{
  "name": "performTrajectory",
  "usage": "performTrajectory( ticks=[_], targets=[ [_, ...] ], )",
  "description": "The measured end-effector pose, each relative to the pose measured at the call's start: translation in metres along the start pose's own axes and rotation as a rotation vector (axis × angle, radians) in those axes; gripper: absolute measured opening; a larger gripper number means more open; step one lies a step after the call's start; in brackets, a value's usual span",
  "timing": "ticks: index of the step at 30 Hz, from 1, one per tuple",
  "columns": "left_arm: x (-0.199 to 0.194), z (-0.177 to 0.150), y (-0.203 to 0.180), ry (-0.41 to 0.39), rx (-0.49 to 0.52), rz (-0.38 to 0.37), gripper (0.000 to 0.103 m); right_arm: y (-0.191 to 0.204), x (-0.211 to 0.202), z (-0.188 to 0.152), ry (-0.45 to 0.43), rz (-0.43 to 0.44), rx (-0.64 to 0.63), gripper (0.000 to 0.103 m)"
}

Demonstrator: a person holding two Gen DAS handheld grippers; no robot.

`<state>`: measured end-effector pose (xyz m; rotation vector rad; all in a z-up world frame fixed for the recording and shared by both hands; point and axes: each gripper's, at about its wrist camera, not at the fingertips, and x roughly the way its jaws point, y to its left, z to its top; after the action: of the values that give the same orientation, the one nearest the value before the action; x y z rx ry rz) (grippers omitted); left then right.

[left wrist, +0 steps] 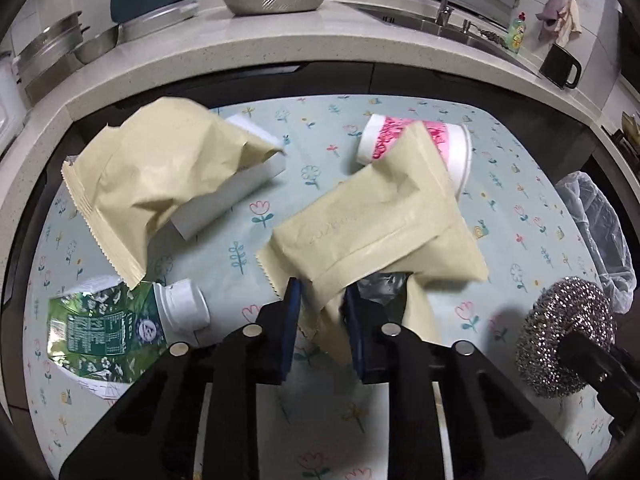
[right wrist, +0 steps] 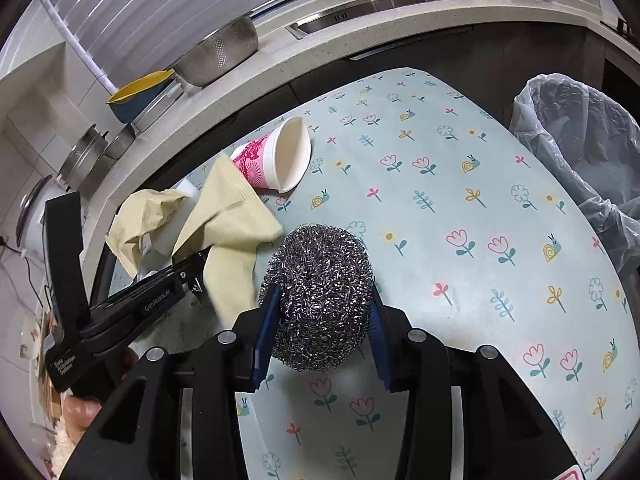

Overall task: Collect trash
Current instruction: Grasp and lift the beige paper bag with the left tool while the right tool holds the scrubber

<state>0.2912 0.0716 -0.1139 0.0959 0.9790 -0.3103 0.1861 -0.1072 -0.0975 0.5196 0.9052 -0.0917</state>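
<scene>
Trash lies scattered on a flower-printed tablecloth [left wrist: 500, 168] in front of a speckled kitchen counter [left wrist: 280, 52]. Farthest left in the left wrist view, a crushed green-labelled bottle [left wrist: 120, 324] with a white cap lies on its side. Above it a crumpled beige wrapper [left wrist: 160, 176] is draped over a white box [left wrist: 240, 196]. Toward the middle, the left gripper [left wrist: 322, 312] has its blue pads pinched on a second beige wrapper [left wrist: 376, 232], whose far corner overlaps a tipped pink-and-white paper cup [left wrist: 448, 140]. Right of that, the right gripper [right wrist: 322, 320] clamps a steel wool scrubber [right wrist: 320, 300] between its pads, just above the cloth. At the far right, off the table's edge, stands a bin lined with a clear plastic bag [right wrist: 576, 160], its mouth open.
</scene>
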Motion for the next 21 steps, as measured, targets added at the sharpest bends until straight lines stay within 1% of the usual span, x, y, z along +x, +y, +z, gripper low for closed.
performTrajectory(
  ticks=[5, 15, 21],
  targets=[
    [-0.021, -0.004, -0.014, -0.019, 0.000, -0.032, 0.015, -0.004, -0.017, 0.004, -0.030, -0.001, 0.000, 0.040],
    [-0.069, -0.006, -0.054, -0.073, 0.023, -0.066, 0.015, -0.015, -0.069, 0.009, -0.114, -0.004, 0.009, 0.040],
    [-0.095, -0.006, -0.085, -0.101, 0.043, -0.078, 0.015, -0.034, -0.103, 0.010, -0.163, -0.013, 0.020, 0.040]
  ],
)
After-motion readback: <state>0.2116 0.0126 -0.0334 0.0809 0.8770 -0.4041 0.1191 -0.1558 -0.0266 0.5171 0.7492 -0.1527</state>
